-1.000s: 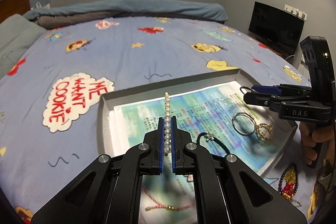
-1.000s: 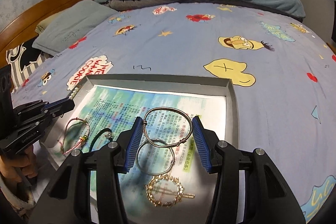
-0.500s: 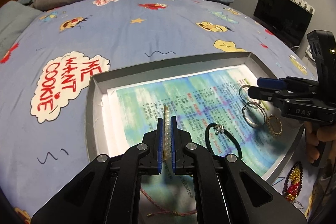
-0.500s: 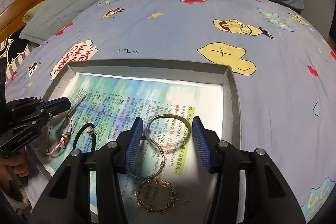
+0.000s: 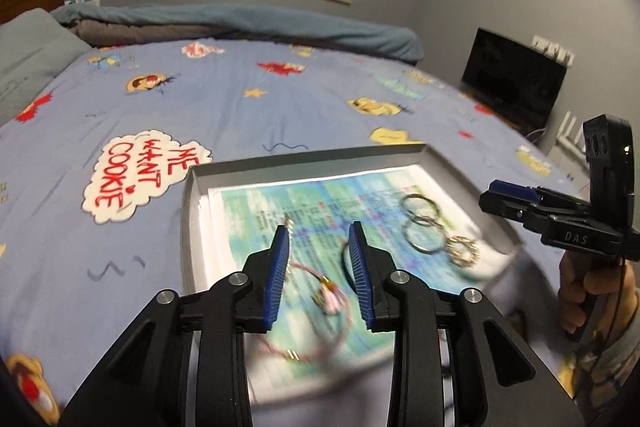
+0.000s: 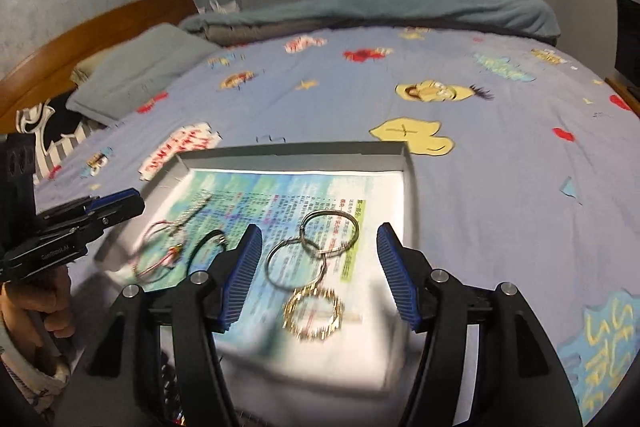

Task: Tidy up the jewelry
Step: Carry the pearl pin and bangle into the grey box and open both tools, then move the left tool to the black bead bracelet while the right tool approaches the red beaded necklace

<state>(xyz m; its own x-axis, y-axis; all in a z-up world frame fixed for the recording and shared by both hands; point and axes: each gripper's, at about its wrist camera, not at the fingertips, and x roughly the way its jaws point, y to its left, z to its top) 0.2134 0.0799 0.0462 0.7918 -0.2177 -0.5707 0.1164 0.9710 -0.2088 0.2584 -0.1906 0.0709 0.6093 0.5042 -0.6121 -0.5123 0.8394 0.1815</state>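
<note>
Tray: grey, paper-lined, on bedspread.
Left gripper: jaws opening, empty.
Right gripper: jaws opening, empty.
Silver bangles: in tray.
Pearl strand: tray's left side.
Advice: clear jewelry before retreating.

Blue-lilac bedsheet printed with cartoon figures, red "ME WANT COOKIE" on a cream cloud, grey tray lined with blue-green printed paper, silver bangles, gold ring, black hand-held grippers with blue pads
</note>
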